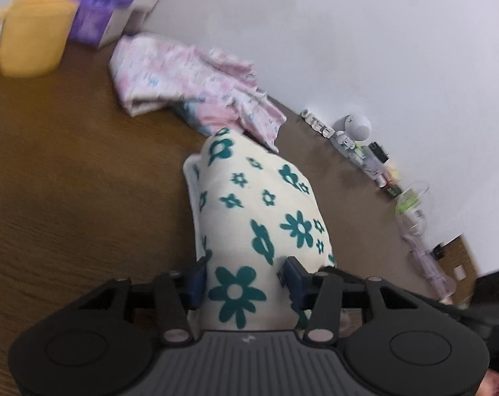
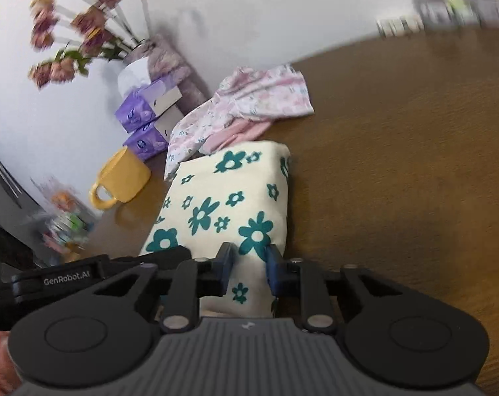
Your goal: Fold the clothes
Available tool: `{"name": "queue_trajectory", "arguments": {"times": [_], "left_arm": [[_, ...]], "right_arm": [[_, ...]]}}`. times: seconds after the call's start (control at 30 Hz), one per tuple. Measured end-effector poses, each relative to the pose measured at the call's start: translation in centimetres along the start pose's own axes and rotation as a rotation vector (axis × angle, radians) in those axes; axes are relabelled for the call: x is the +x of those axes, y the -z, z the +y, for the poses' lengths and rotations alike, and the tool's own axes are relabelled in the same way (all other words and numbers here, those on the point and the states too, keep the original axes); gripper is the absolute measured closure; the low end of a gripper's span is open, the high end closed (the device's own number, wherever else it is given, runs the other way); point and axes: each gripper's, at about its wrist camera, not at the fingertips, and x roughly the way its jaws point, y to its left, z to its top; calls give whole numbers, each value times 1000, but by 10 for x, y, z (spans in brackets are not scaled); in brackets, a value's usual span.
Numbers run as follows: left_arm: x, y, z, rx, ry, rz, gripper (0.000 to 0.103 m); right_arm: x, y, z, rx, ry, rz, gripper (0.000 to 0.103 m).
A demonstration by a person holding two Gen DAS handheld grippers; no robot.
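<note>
Left wrist view: the left tongs [image 1: 241, 279] clamp the near end of a cream fabric garment printed with teal flowers [image 1: 259, 211], their blue pads pressing the cloth from both sides. The garment is already folded into a thick, narrow bundle. It lies on the brown wooden surface [image 1: 68, 198], and its long axis runs from the tongs away toward the white wall at the surface's far edge. Just past its far end sits a crumpled pink and white patterned garment [image 1: 190, 79], seemingly touching it; this one looks only loosely bunched, not neatly folded. A yellow ceramic mug [image 1: 31, 39] and purple tissue boxes [image 1: 107, 6] stand at the far left of the surface, blurred.

Right wrist view: the right tongs [image 2: 249, 264] pinch a narrower fold of the same flowered bundle [image 2: 229, 194] at its near right corner, pads closed on the fabric. The left tool's black body [image 2: 94, 270] appears beside them at the bundle's near left. Here too the bundle's long axis points away from the tongs toward the pink garment [image 2: 262, 95] by the far edge; its right side is a straight folded edge.

Judging by this, the flowered piece is nearly finished, perhaps needing only placement or one last fold, while the pink garment is yet to be folded.
</note>
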Motion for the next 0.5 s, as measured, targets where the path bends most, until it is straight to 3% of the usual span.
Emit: {"name": "queue_trajectory", "arguments": {"times": [0.07,0.2,0.3,0.43,0.5], "left_arm": [[-3,0,5,-29,14,-6,53],[-10,-6,8,-51,19,-49,38],[-4,-12,7,-51,17,-57,39],[8,-8,0,-12,10,-21,46],[8,-7,-2,-3,18,-17,45]], "right_arm": [[-1,0,3,-22,8,-1,81],[-12,-5,-3,-23,29,-51,59],[-4,-14,-4,-26,32,-69,59],[17,-14,1,1,6,-31,75],[18,-12,6,-22,11,-35,76]]}}
